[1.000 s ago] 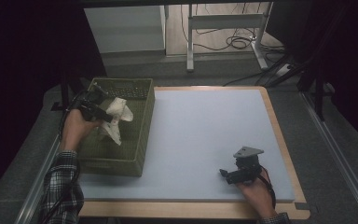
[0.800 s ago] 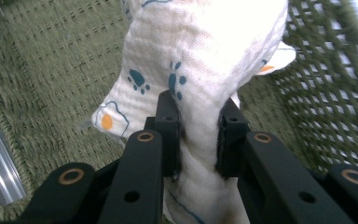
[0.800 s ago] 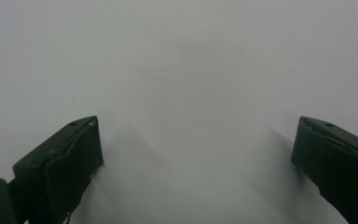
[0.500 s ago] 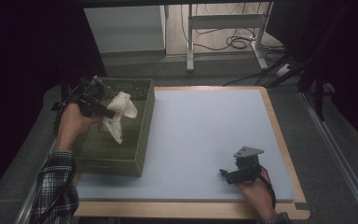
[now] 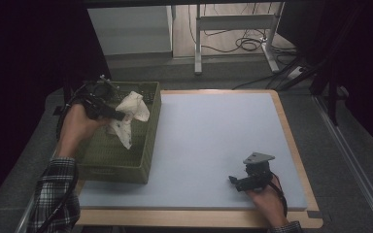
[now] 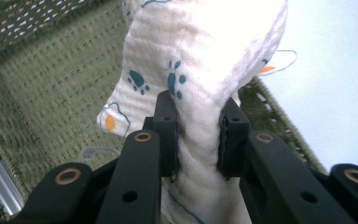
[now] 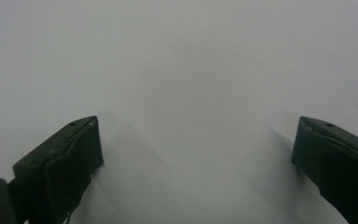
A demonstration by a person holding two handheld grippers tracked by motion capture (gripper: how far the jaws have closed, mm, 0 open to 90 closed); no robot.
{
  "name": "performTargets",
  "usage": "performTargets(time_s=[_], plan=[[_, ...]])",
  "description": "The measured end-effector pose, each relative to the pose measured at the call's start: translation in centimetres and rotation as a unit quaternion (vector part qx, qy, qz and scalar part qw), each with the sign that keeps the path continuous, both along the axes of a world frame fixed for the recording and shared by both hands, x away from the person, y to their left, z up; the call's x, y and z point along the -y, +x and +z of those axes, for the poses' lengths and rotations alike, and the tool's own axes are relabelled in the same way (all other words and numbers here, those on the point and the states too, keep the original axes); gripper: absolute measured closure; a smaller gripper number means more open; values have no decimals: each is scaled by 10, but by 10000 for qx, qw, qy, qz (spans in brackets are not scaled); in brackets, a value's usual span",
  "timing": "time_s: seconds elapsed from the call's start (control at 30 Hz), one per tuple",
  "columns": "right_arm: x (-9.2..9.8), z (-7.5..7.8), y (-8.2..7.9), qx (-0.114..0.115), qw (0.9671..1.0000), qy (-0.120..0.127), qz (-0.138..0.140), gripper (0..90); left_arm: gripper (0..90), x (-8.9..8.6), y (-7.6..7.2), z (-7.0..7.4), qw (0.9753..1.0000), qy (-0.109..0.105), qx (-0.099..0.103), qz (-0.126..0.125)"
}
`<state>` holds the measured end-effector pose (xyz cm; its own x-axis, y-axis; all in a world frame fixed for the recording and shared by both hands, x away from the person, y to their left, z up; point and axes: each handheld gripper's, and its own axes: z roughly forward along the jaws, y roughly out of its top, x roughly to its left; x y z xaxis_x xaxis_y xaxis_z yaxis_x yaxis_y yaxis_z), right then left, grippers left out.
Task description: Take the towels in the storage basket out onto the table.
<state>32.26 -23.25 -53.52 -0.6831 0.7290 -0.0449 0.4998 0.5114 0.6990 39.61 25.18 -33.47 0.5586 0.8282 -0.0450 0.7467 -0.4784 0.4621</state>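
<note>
Pale table (image 5: 213, 145); cloth (image 5: 128, 114) pinched in left gripper (image 5: 119, 115), lifted above basket (image 5: 148, 141), not yet set down. Right gripper (image 5: 235, 182) resting wide, empty.

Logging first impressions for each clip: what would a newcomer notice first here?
The white cloth with blue paw prints, pinched in the left gripper above the green basket at the table's left edge. Then the right gripper, open and idle low over the pale mat near the front right corner.
</note>
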Motion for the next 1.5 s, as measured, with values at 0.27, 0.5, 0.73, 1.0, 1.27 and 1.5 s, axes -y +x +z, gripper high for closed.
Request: performTargets(time_s=[0.27,0.5,0.73,1.0,1.27,1.5], plan=[[0,0,0,1,10000,-1,2,18,741,22,-2,11,9996,-51,65,-270],[0,0,0,-6,10000,-4,6,18,742,37,-2,19,9991,-43,86,-403],[0,0,0,-6,10000,-3,7,18,742,48,-1,26,9987,-15,113,-500],[0,0,0,-11,10000,-1,12,18,742,70,2,34,9974,31,125,-703],[0,0,0,-12,10000,3,10,18,742,92,5,38,9963,-24,167,-849],[0,0,0,-20,10000,7,7,18,741,114,7,37,9944,-63,194,-1038]])
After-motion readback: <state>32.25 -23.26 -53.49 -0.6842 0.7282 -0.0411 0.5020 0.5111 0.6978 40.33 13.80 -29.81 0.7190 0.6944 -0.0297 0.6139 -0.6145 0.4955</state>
